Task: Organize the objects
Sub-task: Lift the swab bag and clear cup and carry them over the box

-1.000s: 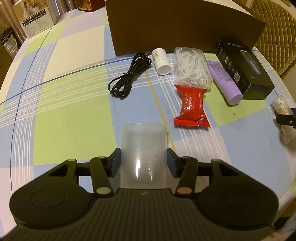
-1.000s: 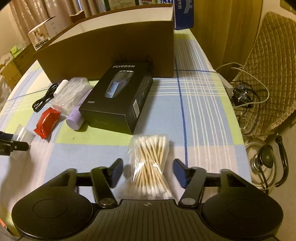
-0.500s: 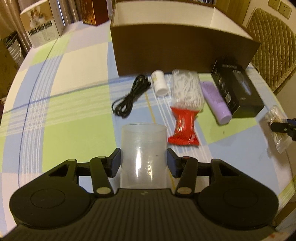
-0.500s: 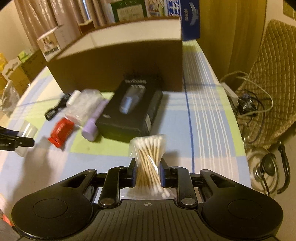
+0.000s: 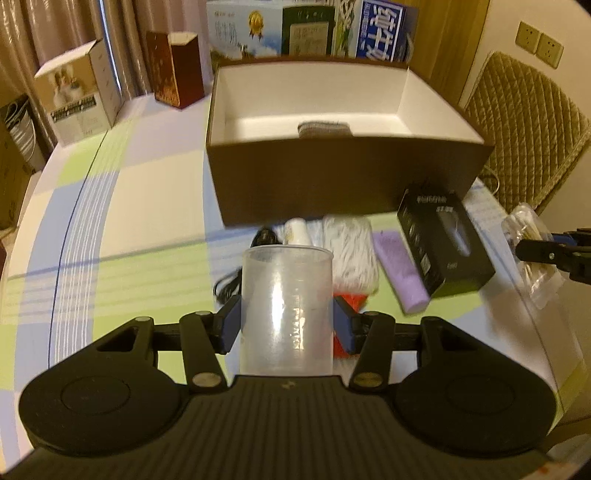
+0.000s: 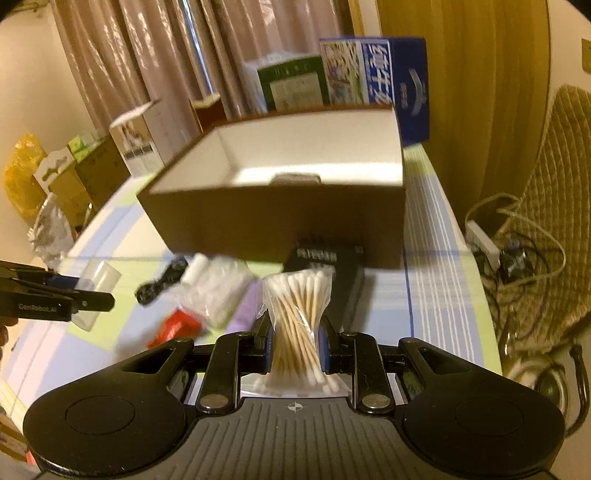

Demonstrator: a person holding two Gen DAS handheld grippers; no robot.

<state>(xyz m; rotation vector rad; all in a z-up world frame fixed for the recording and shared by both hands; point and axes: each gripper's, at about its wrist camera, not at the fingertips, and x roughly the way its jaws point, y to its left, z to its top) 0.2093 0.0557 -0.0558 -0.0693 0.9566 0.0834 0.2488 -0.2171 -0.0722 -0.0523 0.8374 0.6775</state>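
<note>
My left gripper [image 5: 286, 323] is shut on a clear plastic cup [image 5: 286, 306] and holds it above the table. My right gripper [image 6: 294, 341] is shut on a bag of cotton swabs [image 6: 297, 314], also lifted. A brown open box [image 5: 332, 173] with a white inside stands ahead; a grey item [image 5: 324, 129] lies in it. In front of the box lie a black cable [image 5: 236, 280], a white bottle [image 5: 297, 230], a bag of floss picks [image 5: 352, 251], a red packet [image 5: 349, 301], a purple tube [image 5: 400, 275] and a black shaver box [image 5: 443, 243].
Cartons [image 5: 310, 29] and boxes [image 5: 79, 92] stand behind the brown box. A quilted chair [image 5: 524, 118] is at the table's right edge. Cables and a pot lid [image 6: 550, 384] lie on the floor to the right.
Both grippers have risen with their loads, so the box's inside now shows. The right gripper was open around the swab bag a second ago and has closed on it.
</note>
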